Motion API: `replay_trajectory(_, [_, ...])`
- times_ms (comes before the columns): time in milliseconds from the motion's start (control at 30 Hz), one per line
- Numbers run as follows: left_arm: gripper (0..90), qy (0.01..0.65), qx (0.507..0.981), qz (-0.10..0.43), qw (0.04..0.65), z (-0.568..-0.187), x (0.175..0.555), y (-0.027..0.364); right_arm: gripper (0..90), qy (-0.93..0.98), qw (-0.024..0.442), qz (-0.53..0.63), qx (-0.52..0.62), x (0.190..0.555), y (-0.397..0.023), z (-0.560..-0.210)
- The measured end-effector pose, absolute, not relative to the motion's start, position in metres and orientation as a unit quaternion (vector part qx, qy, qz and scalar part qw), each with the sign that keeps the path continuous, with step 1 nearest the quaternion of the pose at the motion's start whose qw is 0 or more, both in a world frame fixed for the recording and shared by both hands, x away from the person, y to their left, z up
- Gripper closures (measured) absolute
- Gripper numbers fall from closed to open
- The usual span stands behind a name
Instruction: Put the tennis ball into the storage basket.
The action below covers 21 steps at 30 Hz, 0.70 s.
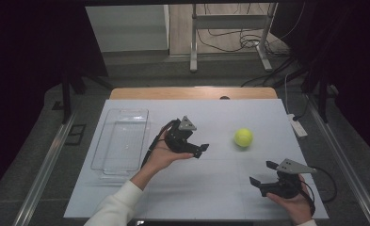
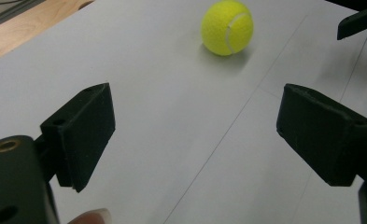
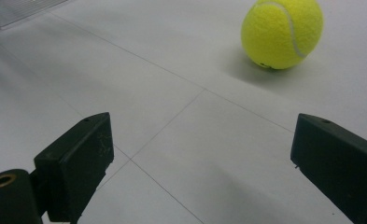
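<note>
1. The white table (image 1: 211, 188) lies in front of me.
2. A clear plastic tray (image 1: 121, 139) stands on its left side.
3. My left gripper (image 1: 202, 149) points toward the ball, jaws wide apart, holding nothing.
4. My right gripper (image 1: 261, 173) is near the front right corner, jaws wide, also holding nothing.
5. The yellow tennis ball (image 1: 243, 137) rests on the table between both grippers, touching neither.

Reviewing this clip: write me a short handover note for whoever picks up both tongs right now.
Left tongs: open, holding nothing, aimed at the yellow felt tennis ball.
Right tongs: open, holding nothing, nearer the table's front edge.
The ball sits alone on the white table sheet, touching neither tongs. The clear plastic tray on the left appears empty.
Done: nothing gripped yet.
Left: likely grasp the ball, perhaps for the tray.
</note>
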<state>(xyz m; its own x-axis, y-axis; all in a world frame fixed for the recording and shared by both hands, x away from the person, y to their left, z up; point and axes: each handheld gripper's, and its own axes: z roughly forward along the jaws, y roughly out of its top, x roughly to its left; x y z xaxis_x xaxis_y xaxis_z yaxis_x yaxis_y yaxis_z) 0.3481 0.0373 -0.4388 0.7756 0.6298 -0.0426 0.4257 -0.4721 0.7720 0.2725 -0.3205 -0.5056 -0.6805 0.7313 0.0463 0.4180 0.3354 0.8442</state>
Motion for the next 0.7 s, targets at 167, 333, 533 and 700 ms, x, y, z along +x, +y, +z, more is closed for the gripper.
replay_trajectory(167, [12.9,0.307,0.850,0.125,0.409,-0.438,0.350,0.034,6.2,0.798,0.174,0.451,0.360,0.273,-0.320,-0.506])
replay_trajectory(333, [12.9,0.303,0.852,0.124,0.408,-0.437,0.353,0.031,6.2,0.797,0.174,0.452,0.360,0.272,-0.321,-0.506])
replay_trajectory(533, [12.8,0.303,0.852,0.120,0.409,-0.437,0.357,0.027,6.2,0.797,0.174,0.453,0.360,0.273,-0.321,-0.506])
replay_trajectory(700, [12.8,0.302,0.853,0.120,0.409,-0.436,0.361,0.025,6.2,0.797,0.174,0.453,0.360,0.273,-0.321,-0.506])
